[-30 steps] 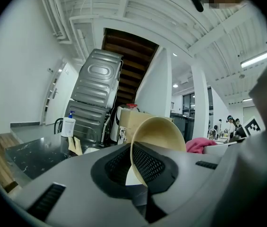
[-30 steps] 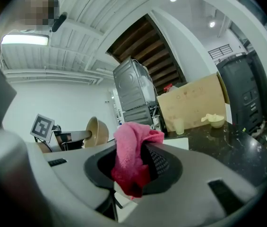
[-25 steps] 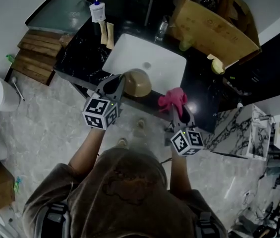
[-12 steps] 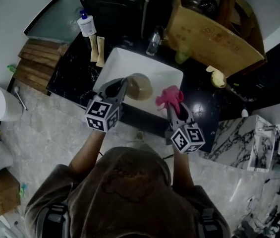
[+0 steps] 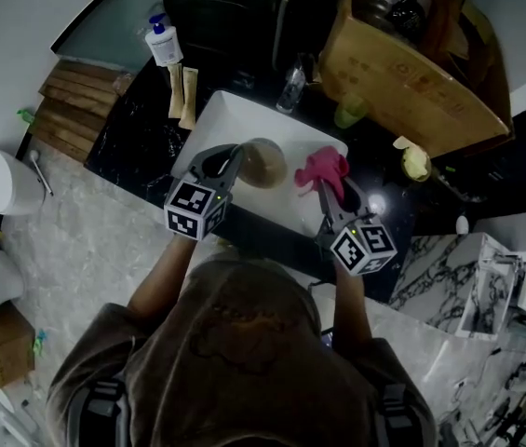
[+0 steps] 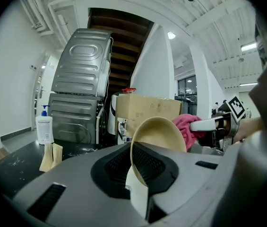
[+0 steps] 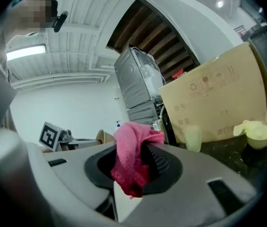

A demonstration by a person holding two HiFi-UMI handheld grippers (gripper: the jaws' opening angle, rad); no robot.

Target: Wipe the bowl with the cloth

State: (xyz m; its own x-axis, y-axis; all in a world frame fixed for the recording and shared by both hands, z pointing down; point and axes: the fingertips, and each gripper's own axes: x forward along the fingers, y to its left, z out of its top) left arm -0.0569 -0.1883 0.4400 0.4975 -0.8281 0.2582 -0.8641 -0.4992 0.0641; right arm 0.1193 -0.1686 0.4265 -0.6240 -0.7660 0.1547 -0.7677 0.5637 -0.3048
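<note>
A tan bowl hangs over the white sink, tilted on its side, with my left gripper shut on its rim. In the left gripper view the bowl stands on edge between the jaws. My right gripper is shut on a pink cloth, held just right of the bowl and a small gap from it. The cloth bunches up between the jaws in the right gripper view, and the bowl shows small to the left.
A black counter surrounds the sink. A soap bottle and two tan packets lie at its left. A large cardboard box, a green cup and a yellow cup sit at the right. A faucet stands behind the sink.
Both grippers have moved up over the sink with the bowl and cloth. The cloth now sits closer to the bowl.
</note>
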